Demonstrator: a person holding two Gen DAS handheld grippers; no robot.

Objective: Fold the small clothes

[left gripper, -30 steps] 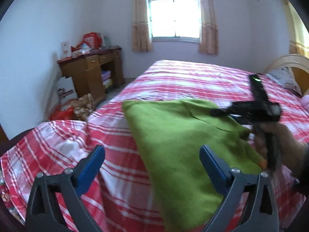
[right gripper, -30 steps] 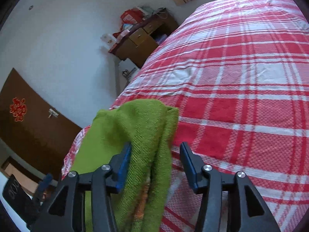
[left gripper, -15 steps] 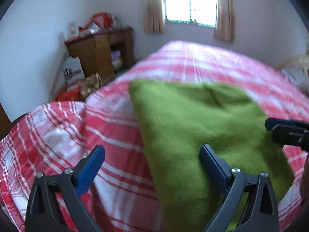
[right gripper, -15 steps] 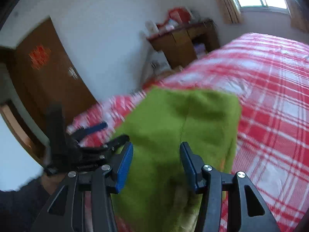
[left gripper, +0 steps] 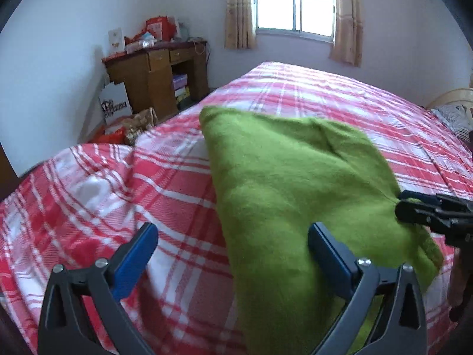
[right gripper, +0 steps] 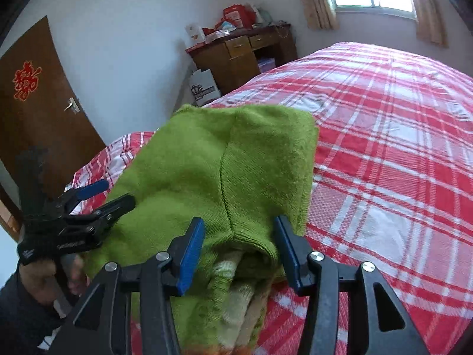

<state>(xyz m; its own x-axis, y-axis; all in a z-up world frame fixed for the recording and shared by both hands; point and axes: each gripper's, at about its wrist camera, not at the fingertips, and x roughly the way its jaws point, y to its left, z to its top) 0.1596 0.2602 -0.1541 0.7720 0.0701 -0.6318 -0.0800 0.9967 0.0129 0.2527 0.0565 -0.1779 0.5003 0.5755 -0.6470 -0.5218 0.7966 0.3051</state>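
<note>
Hand-held gripper astride green sweater

Bright green knit on the garment, with paler cream and orange bands at its underside toward 6 o'clock. Red, pink and white plaid across the bedsheet. Blue pads on black frames for the left gripper and right gripper alike. Dark brown on the door at 9 o'clock, marked with a red emblem. Warm brown wood on the desk at 11 o'clock, red clutter on top. Beige for the curtains at 12 o'clock; pale lilac-white on the walls.
</note>
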